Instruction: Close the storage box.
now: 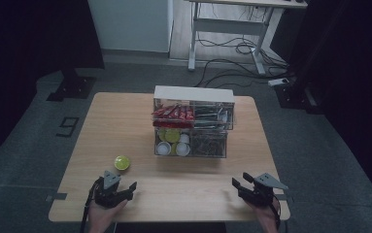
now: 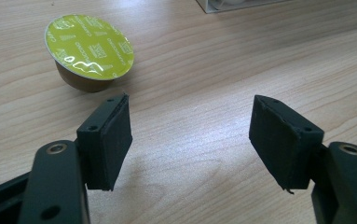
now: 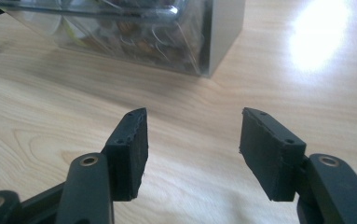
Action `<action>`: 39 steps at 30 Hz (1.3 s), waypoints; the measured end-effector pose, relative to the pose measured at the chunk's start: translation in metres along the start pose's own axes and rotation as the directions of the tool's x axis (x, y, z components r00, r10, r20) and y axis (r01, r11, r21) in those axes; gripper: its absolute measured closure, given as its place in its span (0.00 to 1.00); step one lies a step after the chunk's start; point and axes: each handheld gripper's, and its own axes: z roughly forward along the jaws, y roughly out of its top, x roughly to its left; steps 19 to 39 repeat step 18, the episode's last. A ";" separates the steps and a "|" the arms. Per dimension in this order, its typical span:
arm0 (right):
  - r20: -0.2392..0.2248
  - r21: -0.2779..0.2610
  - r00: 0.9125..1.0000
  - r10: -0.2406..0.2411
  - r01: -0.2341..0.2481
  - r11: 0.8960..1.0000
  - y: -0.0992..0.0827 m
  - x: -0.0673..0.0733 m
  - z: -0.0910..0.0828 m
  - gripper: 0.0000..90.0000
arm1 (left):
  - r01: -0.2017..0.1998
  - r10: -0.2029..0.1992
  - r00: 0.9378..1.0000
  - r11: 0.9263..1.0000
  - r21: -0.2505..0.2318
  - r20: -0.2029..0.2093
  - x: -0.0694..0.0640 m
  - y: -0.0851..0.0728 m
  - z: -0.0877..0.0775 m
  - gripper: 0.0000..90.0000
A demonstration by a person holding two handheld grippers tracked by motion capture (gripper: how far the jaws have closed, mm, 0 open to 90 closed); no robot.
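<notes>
From above, the capsule (image 1: pixel 122 163) sits just ahead of the left gripper (image 1: pixel 124 187); the right gripper (image 1: pixel 239 183) waits well apart. The left gripper view shows its jaws spread and empty, the capsule ahead-left: swing left, straddle the cup under its rim. In the right gripper view, the jaws gape empty, facing the organizer (image 3: pixel 134 32).

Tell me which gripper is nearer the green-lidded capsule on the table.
Left. The left gripper sits just short of the capsule, jaws open. The right gripper is far across the table.
</notes>
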 end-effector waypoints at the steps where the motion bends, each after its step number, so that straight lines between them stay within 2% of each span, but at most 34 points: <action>1: -0.002 0.004 1.000 0.004 -0.004 1.000 -0.002 -0.002 0.000 0.45 | -0.001 0.001 1.000 1.000 0.002 0.000 0.000 0.000 0.000 0.33; 4: -0.004 0.017 1.000 0.025 -0.025 1.000 -0.004 -0.006 0.002 0.45 | -0.003 0.003 1.000 1.000 0.006 0.003 0.000 0.000 0.001 0.33; 18: -0.012 0.032 1.000 0.004 -0.003 0.999 -0.004 -0.006 0.007 0.44 | 0.007 -0.007 1.000 1.000 -0.001 0.005 0.004 0.001 -0.002 0.33; 39: -0.012 0.032 1.000 0.004 -0.003 0.999 -0.004 -0.006 0.007 0.44 | 0.007 -0.007 1.000 1.000 -0.001 0.005 0.004 0.001 -0.002 0.33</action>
